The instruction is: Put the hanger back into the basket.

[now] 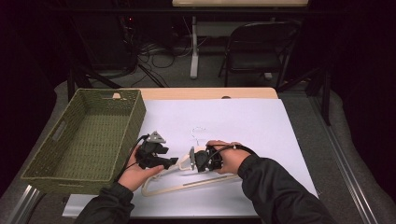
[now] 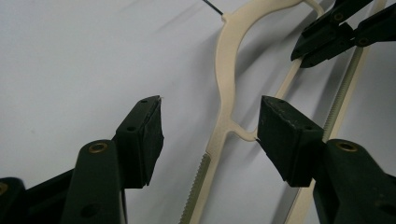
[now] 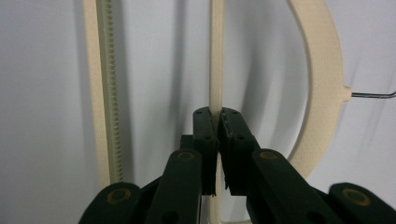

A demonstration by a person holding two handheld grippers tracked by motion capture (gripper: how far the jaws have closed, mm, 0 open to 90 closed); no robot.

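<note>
1. A green woven basket (image 1: 88,135) is sitting at the left of the tabletop (image 1: 210,93), just beside the left gripper (image 1: 161,156); its inside is looking bare.
2. A white sheet (image 1: 243,126) is covering most of the tabletop, and the cream hanger (image 1: 180,184) is lying on it at the near middle, its metal hook (image 1: 198,133) pointing to the far side.
3. Beyond the far edge, a dark folding chair (image 1: 257,49) and a tangle of cables (image 1: 159,53) are standing on the floor, well apart from the work.
4. The left gripper is hovering over the hanger's left shoulder with its jaws standing wide apart; in the left gripper view the hanger's arm (image 2: 224,93) is running between them, and the right-hand jaw is lying right at a small tab of the hanger.
5. The right gripper (image 3: 218,116) is pinching a thin bar of the hanger (image 3: 215,56), its jaws pressing tight on it; in the high view it is sitting at the hanger's neck.
6. Nothing is blocking either gripper.
</note>
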